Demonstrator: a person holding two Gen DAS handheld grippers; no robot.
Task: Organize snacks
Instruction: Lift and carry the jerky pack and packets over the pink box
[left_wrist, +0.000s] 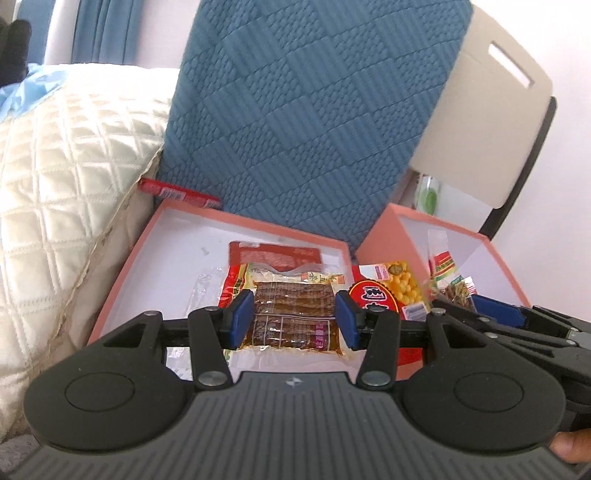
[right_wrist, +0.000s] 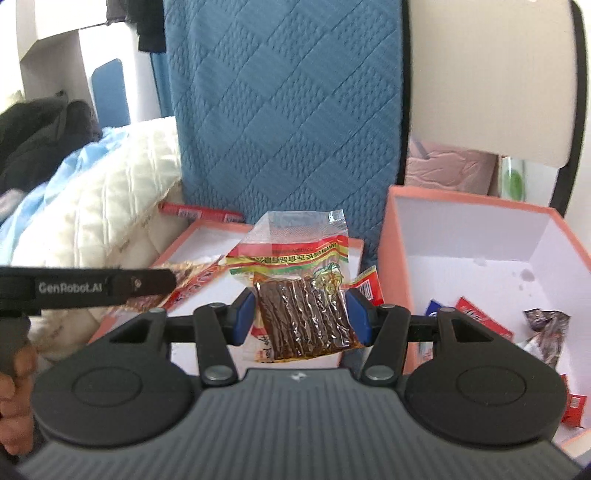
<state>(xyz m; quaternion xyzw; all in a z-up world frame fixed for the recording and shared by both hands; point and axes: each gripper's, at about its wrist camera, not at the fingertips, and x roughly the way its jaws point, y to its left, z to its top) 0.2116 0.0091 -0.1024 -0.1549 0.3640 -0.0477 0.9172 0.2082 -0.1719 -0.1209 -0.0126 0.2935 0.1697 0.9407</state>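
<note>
My right gripper (right_wrist: 301, 319) is shut on a clear packet of brown tofu strips (right_wrist: 303, 314) and holds it up between two pink boxes. My left gripper (left_wrist: 293, 319) is open, hovering over the shallow pink box lid (left_wrist: 122, 273), its pads either side of a similar brown tofu packet (left_wrist: 291, 317) lying inside. A red packet (left_wrist: 275, 254) lies behind it and a red-and-yellow corn snack packet (left_wrist: 388, 291) to its right. The right gripper also shows at the right of the left wrist view (left_wrist: 498, 314).
The deep pink box (right_wrist: 480, 236) on the right holds several small wrapped snacks (right_wrist: 546, 328). A red stick packet (left_wrist: 177, 192) lies behind the lid. A blue quilted cushion (left_wrist: 314, 110), a cream quilt (left_wrist: 66, 166) and a chair back (left_wrist: 491, 110) surround the boxes.
</note>
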